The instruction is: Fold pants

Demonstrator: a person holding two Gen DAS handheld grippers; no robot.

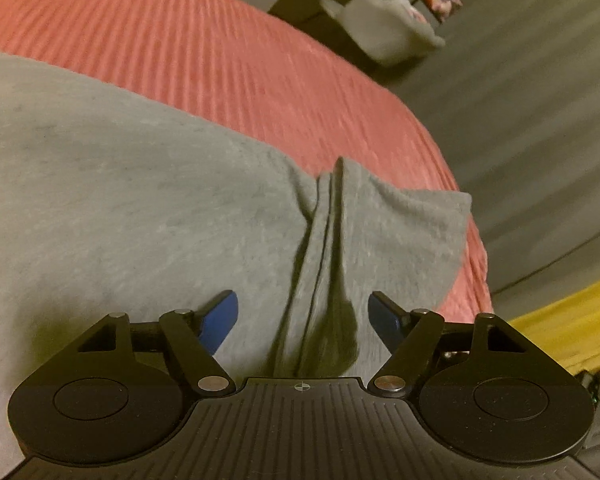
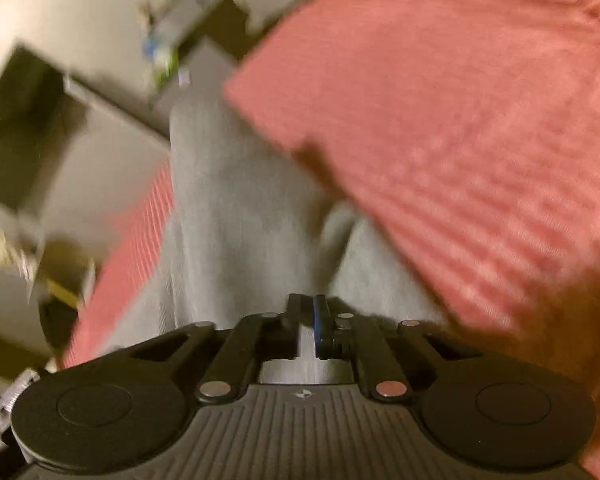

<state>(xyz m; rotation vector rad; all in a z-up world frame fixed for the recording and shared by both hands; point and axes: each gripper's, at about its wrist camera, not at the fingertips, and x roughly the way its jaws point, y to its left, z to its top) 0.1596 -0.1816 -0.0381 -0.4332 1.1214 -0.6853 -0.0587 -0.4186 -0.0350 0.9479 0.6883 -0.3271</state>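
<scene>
Grey sweatpants lie on a pink ribbed bedspread. In the left wrist view my left gripper is open, its blue pads on either side of a raised fold of the grey fabric near the bed's edge. In the right wrist view, which is blurred, my right gripper is shut on the grey pants fabric, and the cloth hangs away from it beside the pink bedspread.
The bed's edge drops to a grey floor. A white cloth lies on the floor beyond. Something yellow is at the right. Pale furniture stands at the left in the right wrist view.
</scene>
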